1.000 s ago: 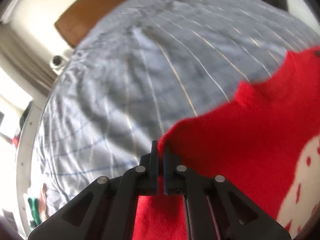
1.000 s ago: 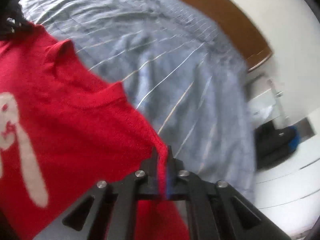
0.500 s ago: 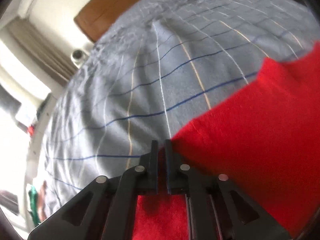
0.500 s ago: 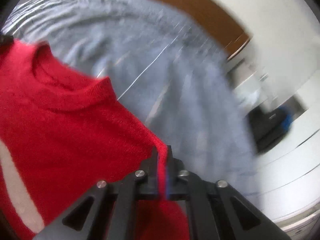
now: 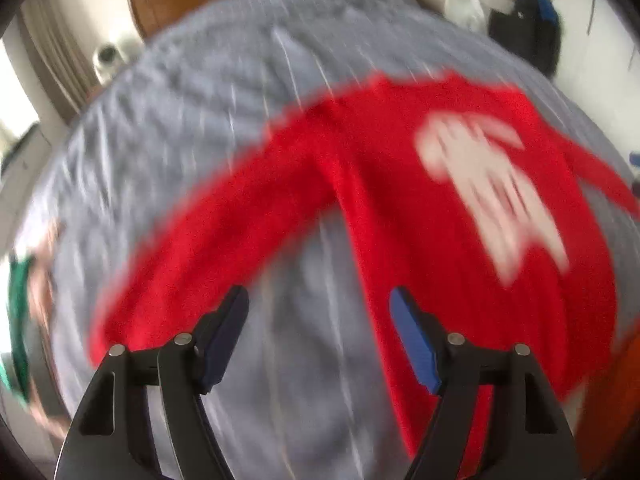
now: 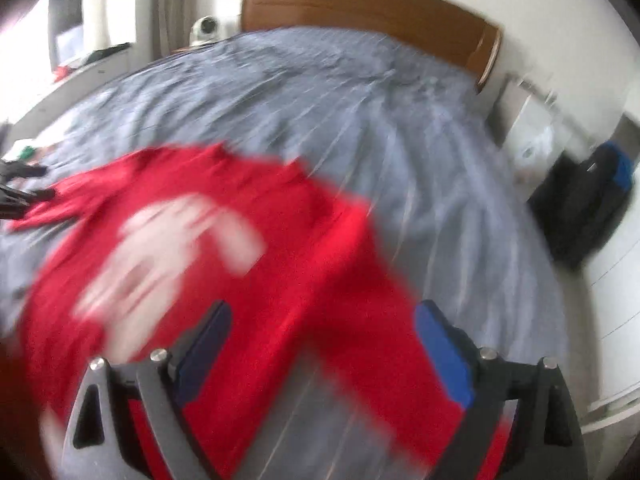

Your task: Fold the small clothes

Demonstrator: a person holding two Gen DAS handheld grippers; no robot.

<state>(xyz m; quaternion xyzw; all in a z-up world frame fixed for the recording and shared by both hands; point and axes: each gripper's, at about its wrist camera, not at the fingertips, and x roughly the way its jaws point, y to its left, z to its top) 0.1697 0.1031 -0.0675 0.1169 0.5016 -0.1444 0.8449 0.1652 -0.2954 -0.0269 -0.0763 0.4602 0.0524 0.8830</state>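
Observation:
A small red sweater with a white print on its chest lies spread flat on the grey striped bed cover, sleeves out to both sides. It also shows in the right wrist view. My left gripper is open and empty, above the cover between the left sleeve and the body. My right gripper is open and empty, above the right sleeve. Both views are motion-blurred.
A brown wooden headboard stands at the far end of the bed. A black and blue bag sits on the floor to the right. A green garment lies at the bed's left edge. My left gripper shows at the right wrist view's left edge.
Both grippers have opened and let go of the sweater's shoulders. The sweater, held up before, now lies flat on the bed, and both grippers have pulled back from it.

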